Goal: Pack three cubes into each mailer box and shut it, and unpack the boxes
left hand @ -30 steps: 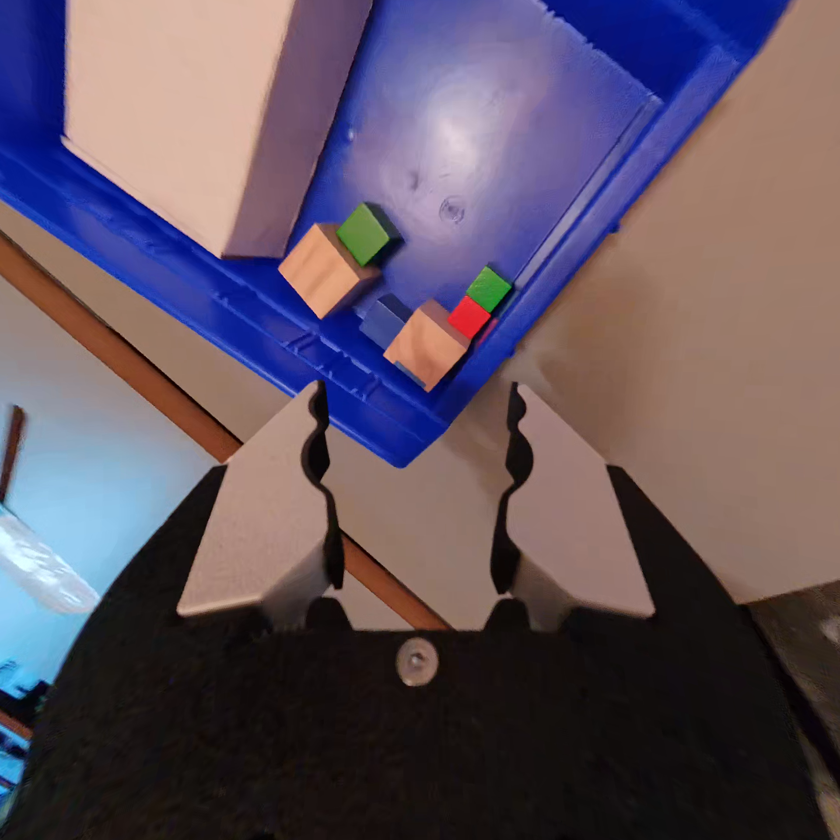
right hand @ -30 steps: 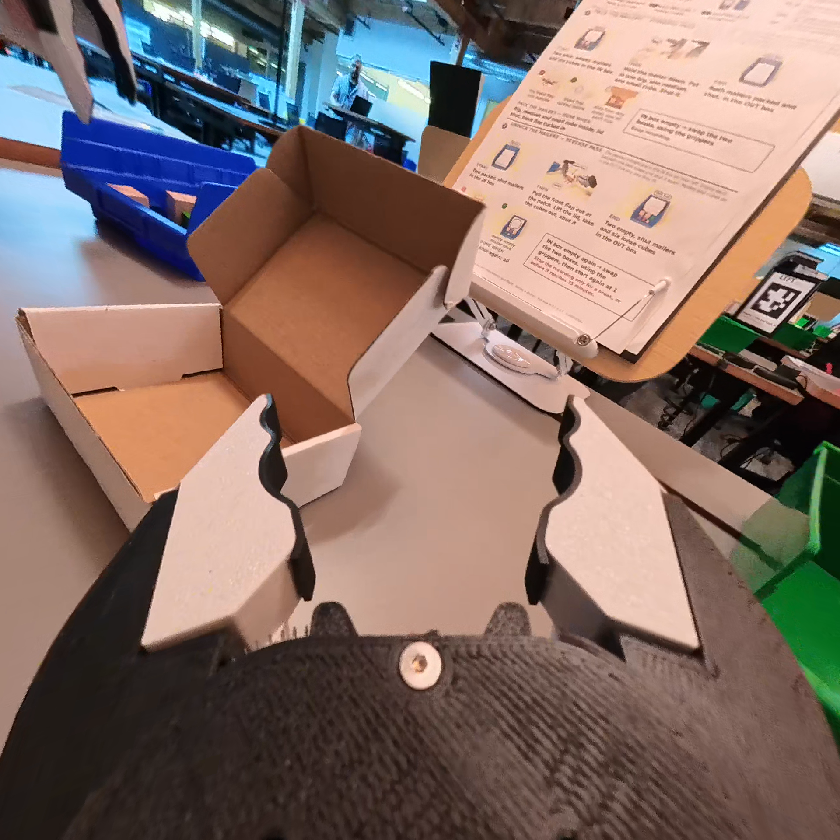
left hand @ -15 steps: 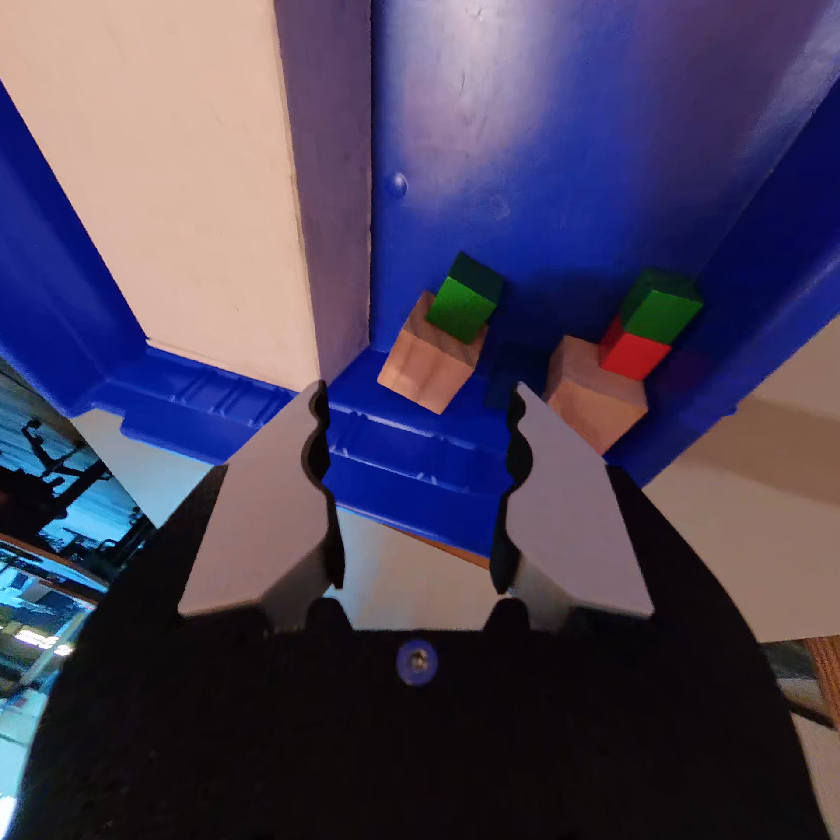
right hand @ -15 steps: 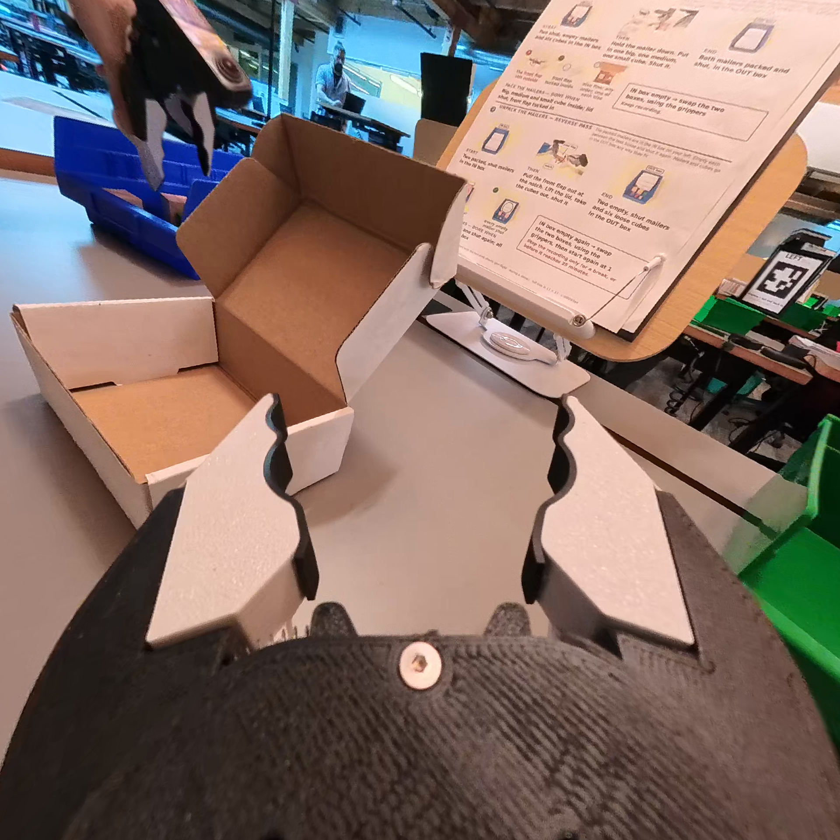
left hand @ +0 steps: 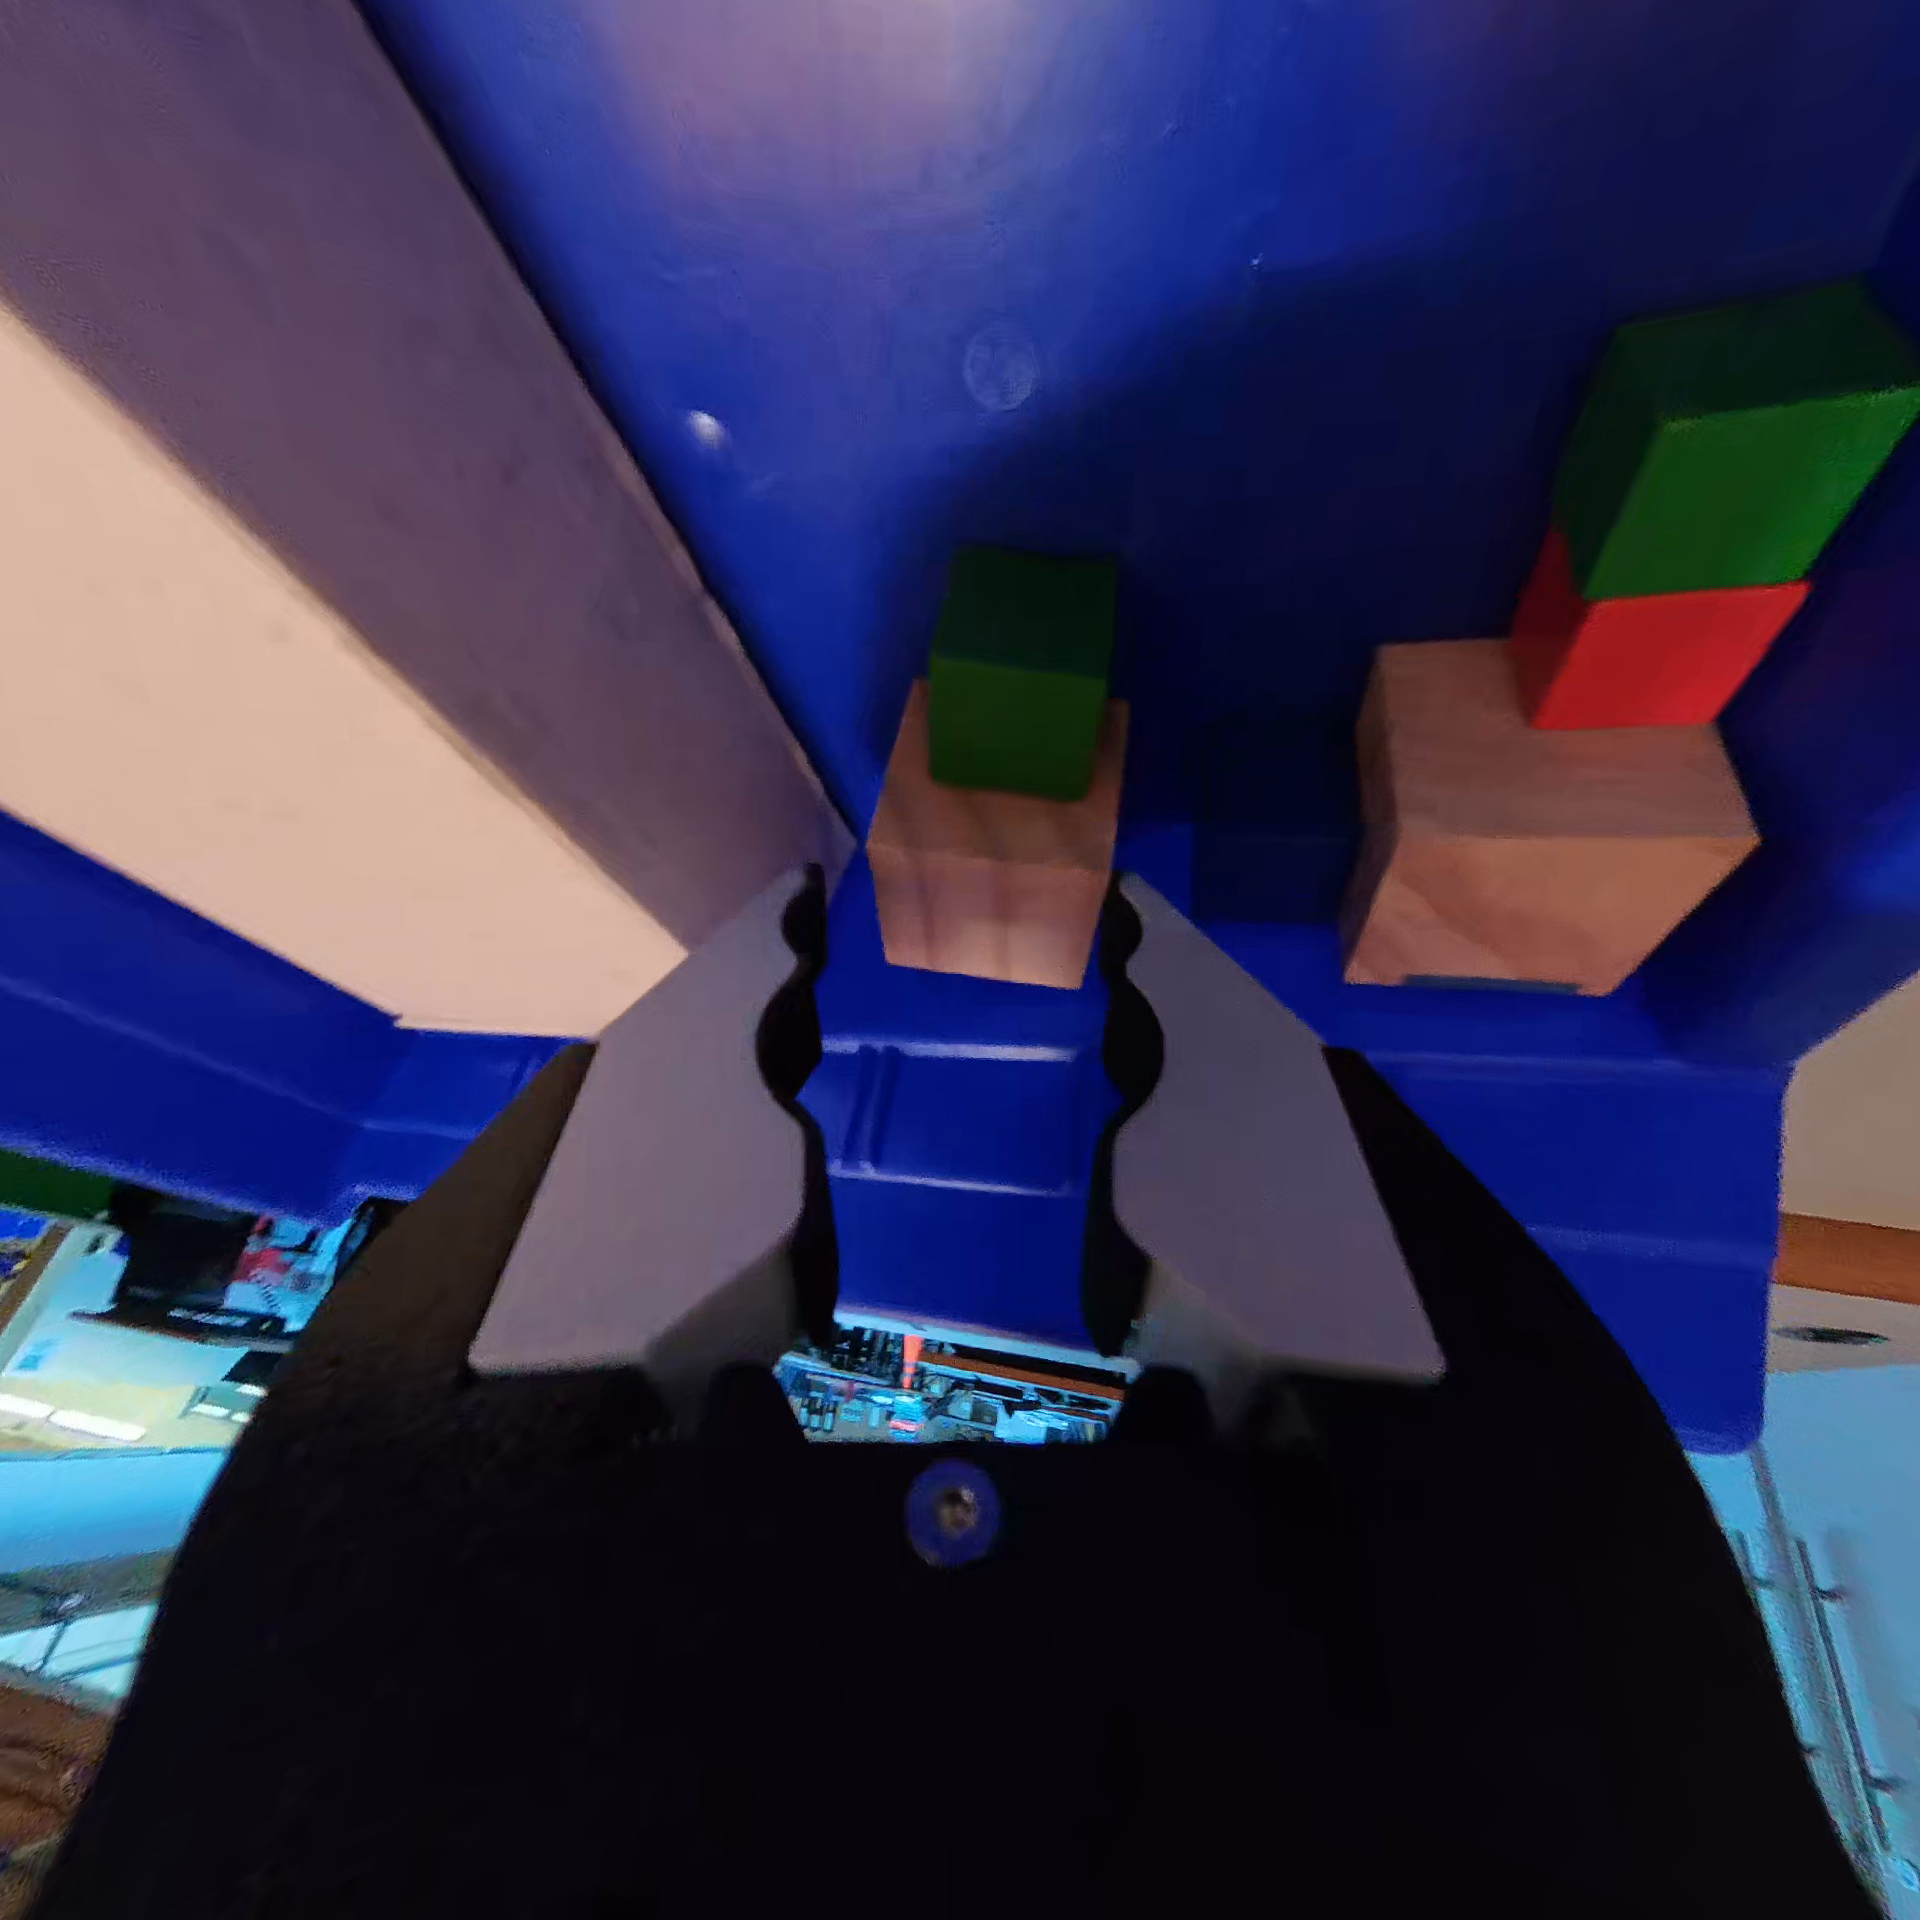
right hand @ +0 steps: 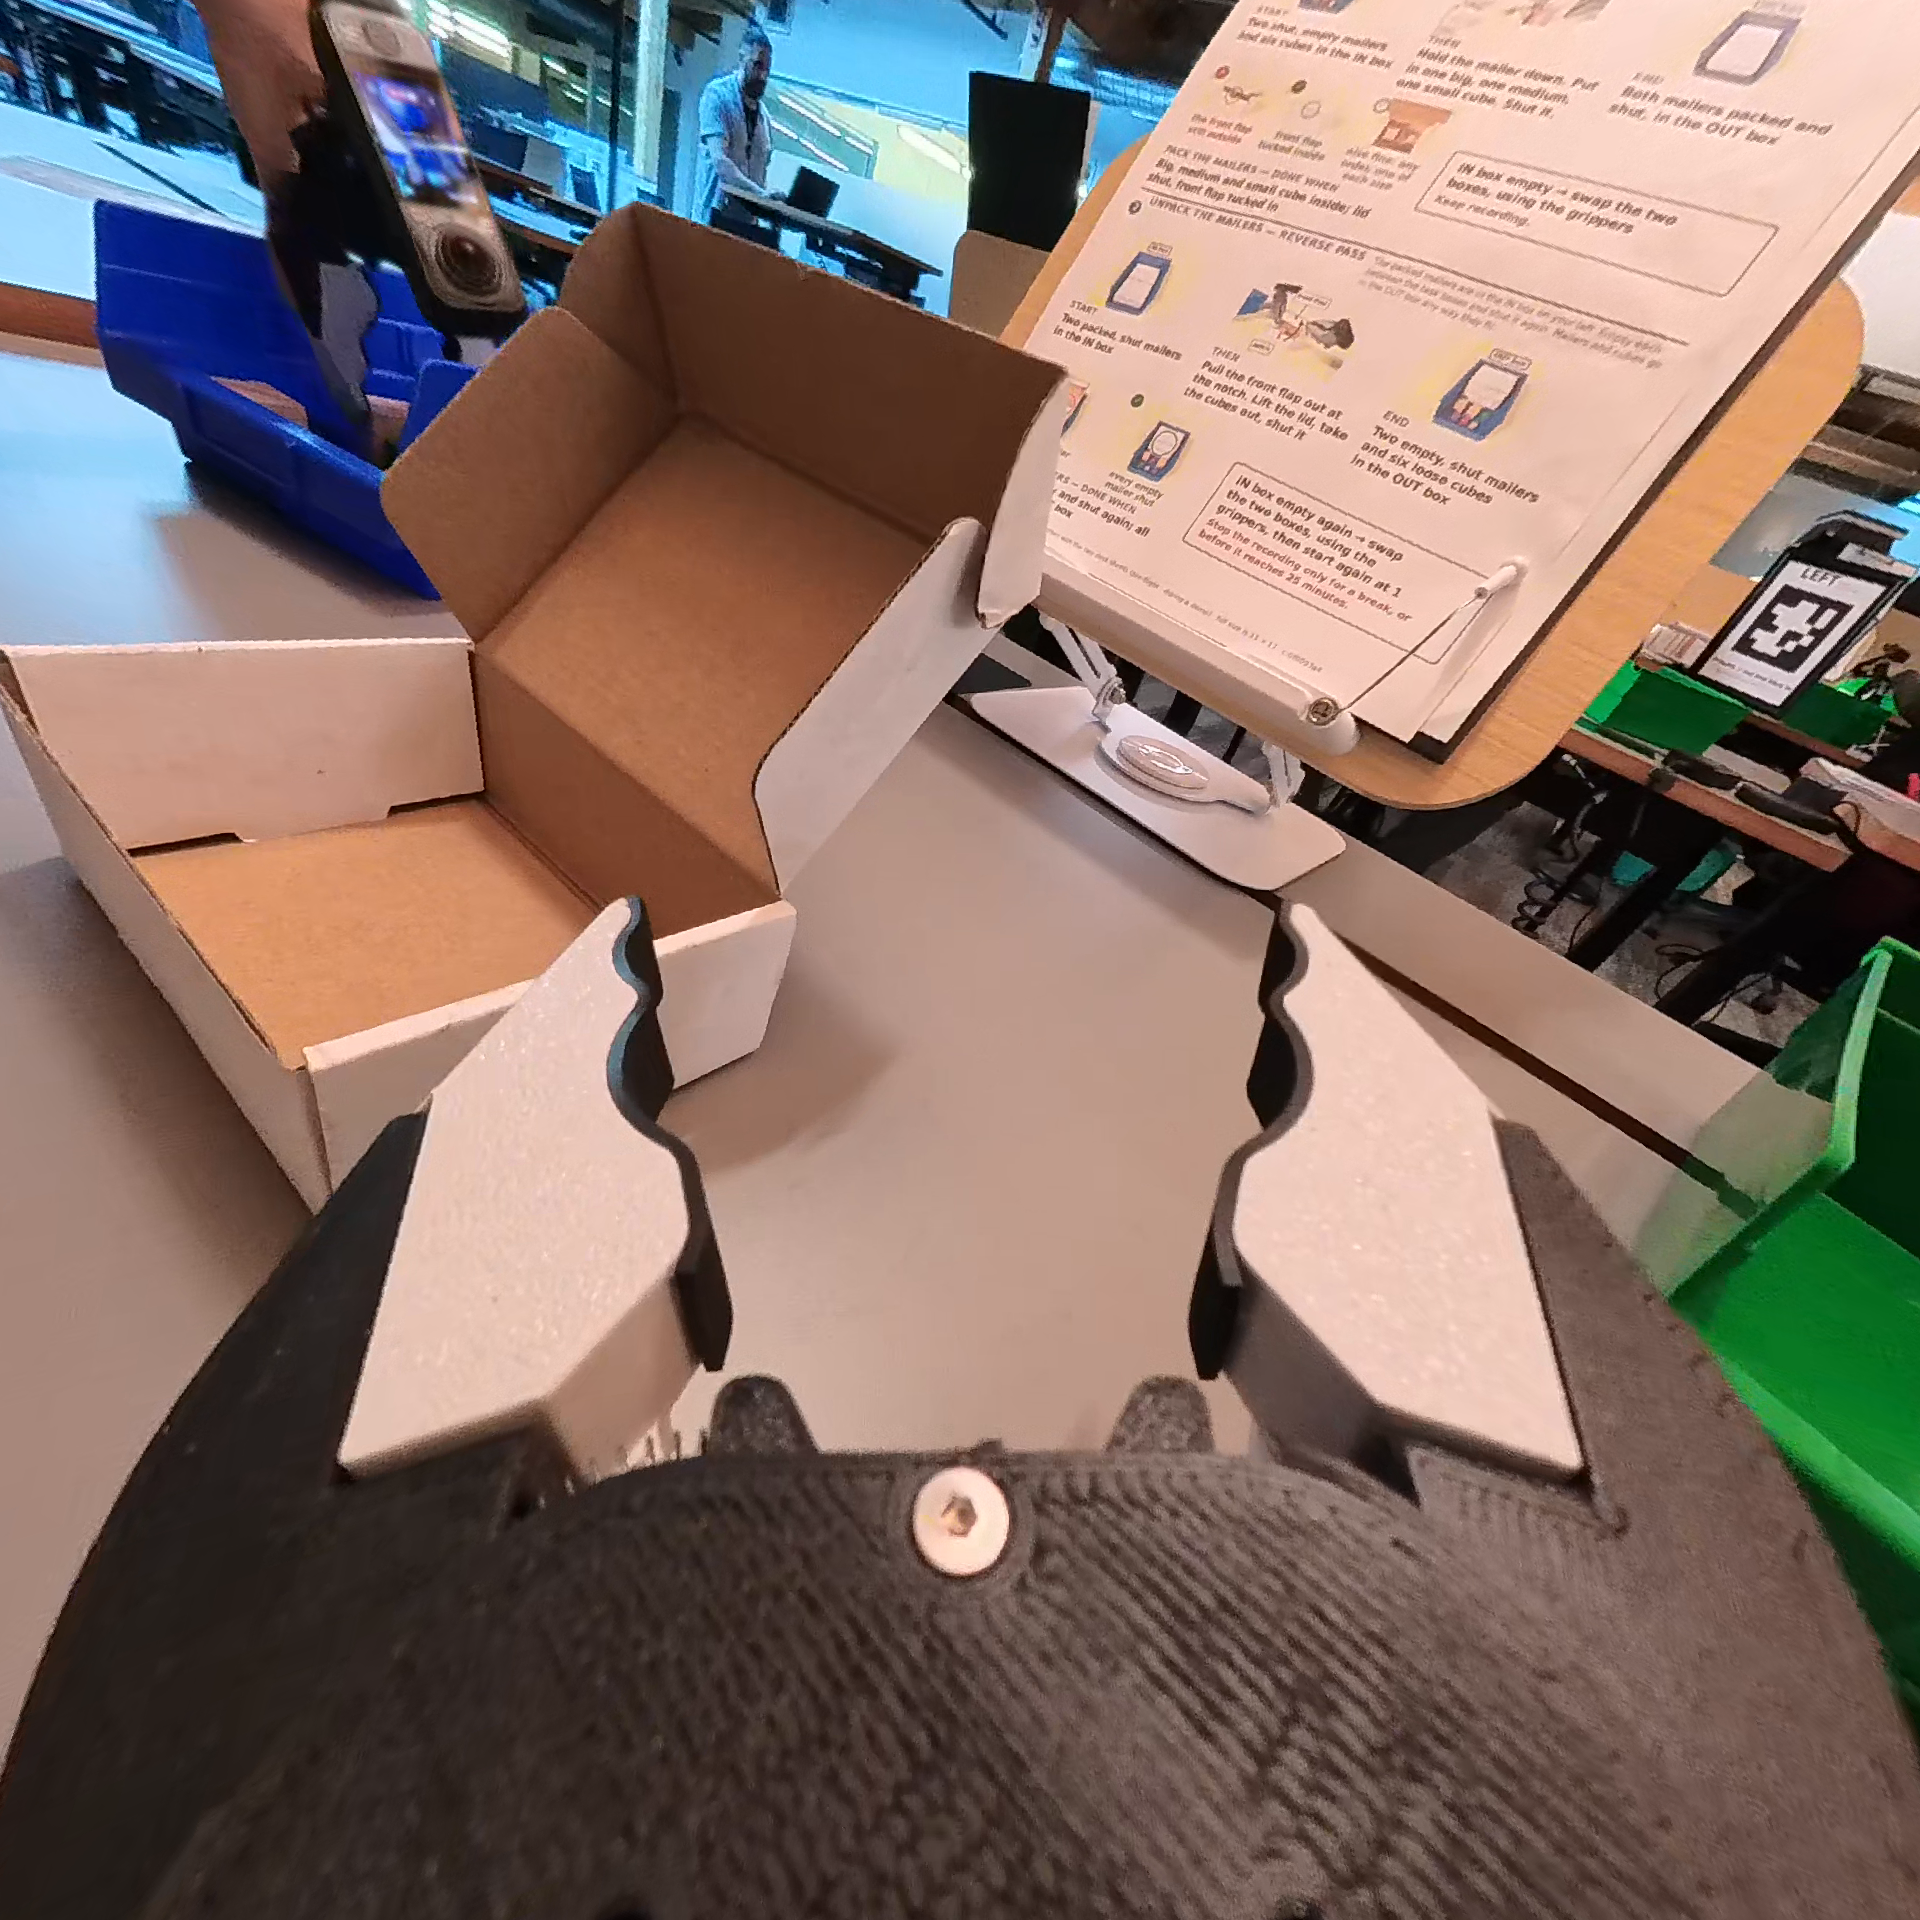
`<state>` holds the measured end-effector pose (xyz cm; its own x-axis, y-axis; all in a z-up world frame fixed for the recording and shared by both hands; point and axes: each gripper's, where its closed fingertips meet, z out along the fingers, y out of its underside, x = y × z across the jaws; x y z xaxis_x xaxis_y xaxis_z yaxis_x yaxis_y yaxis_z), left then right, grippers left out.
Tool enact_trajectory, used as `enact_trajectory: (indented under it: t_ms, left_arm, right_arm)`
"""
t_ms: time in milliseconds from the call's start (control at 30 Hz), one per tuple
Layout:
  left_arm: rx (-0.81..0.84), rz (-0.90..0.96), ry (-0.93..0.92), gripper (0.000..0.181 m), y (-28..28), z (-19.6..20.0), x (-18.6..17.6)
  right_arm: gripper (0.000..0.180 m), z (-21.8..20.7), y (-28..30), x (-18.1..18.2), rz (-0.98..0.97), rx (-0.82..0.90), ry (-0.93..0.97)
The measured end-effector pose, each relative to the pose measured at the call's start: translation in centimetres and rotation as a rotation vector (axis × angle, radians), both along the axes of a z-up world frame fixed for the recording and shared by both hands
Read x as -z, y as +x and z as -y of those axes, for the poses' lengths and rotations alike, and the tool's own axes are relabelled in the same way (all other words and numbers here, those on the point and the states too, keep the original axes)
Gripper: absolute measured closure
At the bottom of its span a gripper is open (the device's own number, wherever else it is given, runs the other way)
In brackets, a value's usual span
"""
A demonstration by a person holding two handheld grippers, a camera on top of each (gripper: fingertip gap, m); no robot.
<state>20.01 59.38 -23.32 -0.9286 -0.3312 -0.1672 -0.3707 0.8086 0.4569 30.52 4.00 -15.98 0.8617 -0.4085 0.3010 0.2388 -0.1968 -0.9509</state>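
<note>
**Left claw at the blue bin's cubes, open mailer empty on the table**

Blue bin (left hand: pixel 1195 260): holds one shut white mailer box (left hand: pixel 312 623) on the left side, its long axis running diagonally away from the camera, plus loose cubes on the right. Cube count in left wrist view: 2 big wooden, 2 green, 1 red, 1 dark blue = 6. Near wooden cube (left hand: pixel 987 883) has a green cube (left hand: pixel 1018 707) just behind, touching. Second wooden cube (left hand: pixel 1538 831) sits in the bin corner with a red cube (left hand: pixel 1652 655) and another green cube (left hand: pixel 1745 457) behind it. Blue cube (left hand: pixel 1273 821) is between the two wooden ones, hard to make out.

Left gripper (left hand: pixel 964 914): jaws spread, tips either side of the near wooden cube, contact not clear, not pinching.

Open mailer box (right hand: pixel 436 831) on the grey table (right hand: pixel 987 987): nothing inside, lid up and leaning back toward the bin.

Right gripper (right hand: pixel 956 935): jaws spread wide, holding nothing, over bare table just right of the open box. Green bin (right hand: pixel 1839 1247) at far right, contents not visible.
</note>
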Motion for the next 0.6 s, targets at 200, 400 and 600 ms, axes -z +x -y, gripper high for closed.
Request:
enact_trajectory:
  t_ms: [200,400,600]
  left_arm:
    - [-0.095,0.012,-0.074,0.139,-0.5,0.5,0.2]
    - [-0.154,0.094,-0.016,0.139,0.1,0.9,-5.3]
    - [-0.145,0.114,-0.080,0.139,-0.5,9.6,-13.2]
  right_arm:
    - [0.066,0.1,0.3,0.3,-0.009,0.009,-0.004]
    - [0.068,0.1,0.3,0.3,-0.005,0.015,-0.004]
    - [0.068,0.0,0.3,0.4,0.003,0.021,-0.015]
